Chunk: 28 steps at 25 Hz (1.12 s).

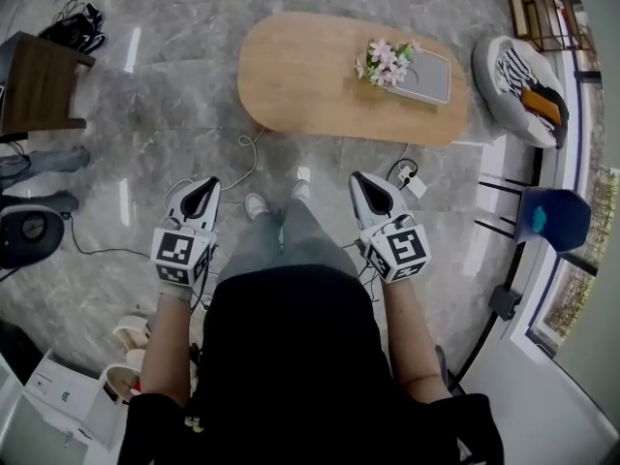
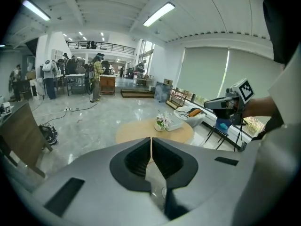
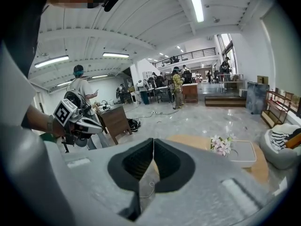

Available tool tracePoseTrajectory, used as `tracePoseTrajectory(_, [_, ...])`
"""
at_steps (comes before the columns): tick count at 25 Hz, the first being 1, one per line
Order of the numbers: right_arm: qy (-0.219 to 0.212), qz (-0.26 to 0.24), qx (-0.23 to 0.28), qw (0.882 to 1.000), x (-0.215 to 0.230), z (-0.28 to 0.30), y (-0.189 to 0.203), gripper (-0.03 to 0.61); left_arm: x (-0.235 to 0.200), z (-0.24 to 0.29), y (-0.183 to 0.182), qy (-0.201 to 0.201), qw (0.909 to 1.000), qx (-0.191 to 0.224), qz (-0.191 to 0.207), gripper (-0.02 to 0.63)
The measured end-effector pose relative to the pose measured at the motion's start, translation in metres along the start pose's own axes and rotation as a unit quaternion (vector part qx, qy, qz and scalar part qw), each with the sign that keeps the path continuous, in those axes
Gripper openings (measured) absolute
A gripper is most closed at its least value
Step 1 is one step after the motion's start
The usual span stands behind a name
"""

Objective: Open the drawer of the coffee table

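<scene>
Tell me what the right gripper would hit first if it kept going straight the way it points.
Probably the grey floor, short of the coffee table: the right gripper, jaws shut, tilts down toward the table's near edge. Depth is unclear, so it might reach that edge instead.

Drawer out of sight beneath the coffee table (image 1: 300, 76) top.

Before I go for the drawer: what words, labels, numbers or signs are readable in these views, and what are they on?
No readable text in any view.
Left tool, marker cube: black-and-white square pattern only, no letters.
Right tool, marker cube: the same, pattern only.
White box at the head view's lower left: a small dark mark, too small to read.
</scene>
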State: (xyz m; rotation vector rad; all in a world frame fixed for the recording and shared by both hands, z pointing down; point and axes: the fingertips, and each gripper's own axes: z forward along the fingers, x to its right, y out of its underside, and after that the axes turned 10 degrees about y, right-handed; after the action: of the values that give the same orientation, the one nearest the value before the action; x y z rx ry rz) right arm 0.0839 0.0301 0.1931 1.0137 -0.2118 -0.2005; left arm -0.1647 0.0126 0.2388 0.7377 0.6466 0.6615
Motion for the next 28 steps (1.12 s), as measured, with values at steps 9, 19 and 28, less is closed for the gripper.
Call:
tracePoseTrajectory(9, [0.020, 0.016, -0.023, 0.999, 0.032, 0.021, 0.037, 0.002, -0.022, 0.085, 0.047, 0.038, 0.9979, -0.052, 0.003, 0.022])
tracePoseTrajectory(19, [0.038, 0.041, -0.059, 0.997, 0.057, 0.057, 0.101, 0.034, -0.060, 0.191, 0.131, 0.090, 0.9884, -0.122, 0.005, 0.141])
tracePoseTrajectory(28, [0.052, 0.056, -0.078, 0.994, 0.084, 0.103, 0.158, 0.048, -0.101, 0.277, 0.204, 0.106, 0.9776, -0.182, 0.012, 0.196])
